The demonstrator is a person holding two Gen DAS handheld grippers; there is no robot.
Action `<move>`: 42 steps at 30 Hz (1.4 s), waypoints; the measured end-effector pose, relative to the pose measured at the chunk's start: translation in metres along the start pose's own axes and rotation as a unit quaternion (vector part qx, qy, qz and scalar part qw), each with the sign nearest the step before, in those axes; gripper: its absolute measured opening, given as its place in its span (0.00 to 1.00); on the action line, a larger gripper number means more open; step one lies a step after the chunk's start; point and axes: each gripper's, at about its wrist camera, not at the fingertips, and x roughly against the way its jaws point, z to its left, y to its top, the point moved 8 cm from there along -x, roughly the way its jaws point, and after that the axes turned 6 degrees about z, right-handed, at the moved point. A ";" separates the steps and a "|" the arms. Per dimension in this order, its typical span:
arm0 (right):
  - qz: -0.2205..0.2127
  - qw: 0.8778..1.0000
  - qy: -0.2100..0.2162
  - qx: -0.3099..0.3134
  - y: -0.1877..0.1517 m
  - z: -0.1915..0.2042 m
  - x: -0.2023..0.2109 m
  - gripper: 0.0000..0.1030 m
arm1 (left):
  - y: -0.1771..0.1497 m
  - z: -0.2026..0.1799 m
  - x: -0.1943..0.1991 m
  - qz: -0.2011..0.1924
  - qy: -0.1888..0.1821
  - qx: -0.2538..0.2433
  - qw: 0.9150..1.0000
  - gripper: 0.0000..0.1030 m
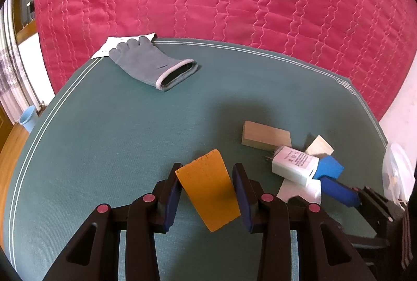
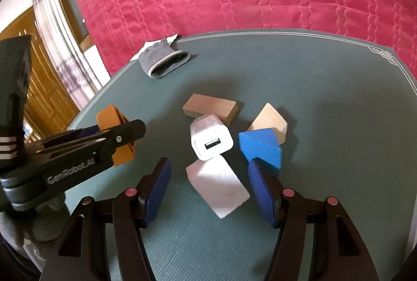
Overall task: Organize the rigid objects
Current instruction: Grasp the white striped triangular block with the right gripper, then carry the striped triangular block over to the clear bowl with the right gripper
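Left gripper (image 1: 207, 192): pads clamped on the orange block (image 1: 208, 189), block's long axis running away from the camera, tilted.
Right gripper (image 2: 208, 189): jaws apart, either side of the white block (image 2: 219, 183), not pressing it.
Cluster: white charger (image 2: 211, 137) touching white block, with tan block (image 2: 211, 108), pale wedge (image 2: 268, 121), blue wedge (image 2: 260, 148) close around on green mat (image 2: 325, 124).
Charger port: faces right camera.
Far corner: grey glove (image 1: 153, 64).
Writing: "GenRobot.AI" on left gripper.
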 end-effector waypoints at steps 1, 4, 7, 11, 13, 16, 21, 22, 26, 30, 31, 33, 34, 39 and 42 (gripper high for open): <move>0.005 1.000 0.003 0.001 0.000 0.000 -0.002 0.61 | 0.000 0.000 0.000 0.000 0.000 0.001 1.000 0.40; 0.008 1.000 0.005 0.013 -0.003 0.005 -0.002 0.61 | 0.000 0.002 0.001 -0.001 0.000 0.002 1.000 0.40; 0.011 0.999 -0.016 0.025 -0.006 0.008 -0.003 0.49 | 0.000 0.004 -0.001 0.001 0.001 0.004 1.000 0.40; 0.010 0.999 -0.040 0.027 -0.008 0.006 -0.002 0.38 | 0.000 0.003 -0.002 0.003 0.002 0.004 1.000 0.40; 0.010 0.999 -0.042 0.027 -0.011 0.007 0.000 0.35 | 0.000 0.002 -0.001 0.002 0.001 0.002 1.000 0.40; 0.010 0.999 -0.039 0.028 -0.021 0.010 0.007 0.34 | -0.001 0.001 0.001 0.001 0.000 0.000 1.000 0.40; 0.008 0.999 -0.032 0.018 -0.044 0.010 0.026 0.33 | -0.002 -0.003 0.002 0.000 -0.002 -0.002 1.000 0.40; 0.007 0.999 -0.031 0.015 -0.046 0.009 0.028 0.32 | -0.001 -0.004 0.003 -0.001 -0.002 -0.003 1.000 0.40; -0.004 1.000 -0.029 -0.004 -0.058 0.003 0.045 0.31 | -0.001 -0.009 0.005 -0.004 -0.005 -0.009 1.000 0.40; -0.019 0.999 -0.029 -0.027 -0.063 -0.005 0.061 0.31 | -0.003 -0.018 0.007 -0.007 -0.011 -0.021 1.000 0.40; -0.023 0.999 -0.030 -0.032 -0.064 -0.007 0.065 0.31 | -0.003 -0.020 0.008 -0.008 -0.013 -0.024 1.000 0.40; -0.031 0.998 -0.035 -0.041 -0.065 -0.012 0.073 0.31 | -0.004 -0.025 0.009 -0.009 -0.016 -0.029 0.999 0.40; -0.035 0.998 -0.037 -0.045 -0.066 -0.014 0.077 0.31 | -0.004 -0.027 0.009 -0.010 -0.017 -0.032 0.999 0.40; -0.053 0.995 -0.054 -0.066 -0.068 -0.028 0.096 0.31 | -0.007 -0.038 0.013 -0.013 -0.027 -0.046 0.998 0.40; -0.063 0.993 -0.069 -0.075 -0.069 -0.037 0.108 0.31 | -0.009 -0.044 0.014 -0.013 -0.031 -0.054 0.998 0.40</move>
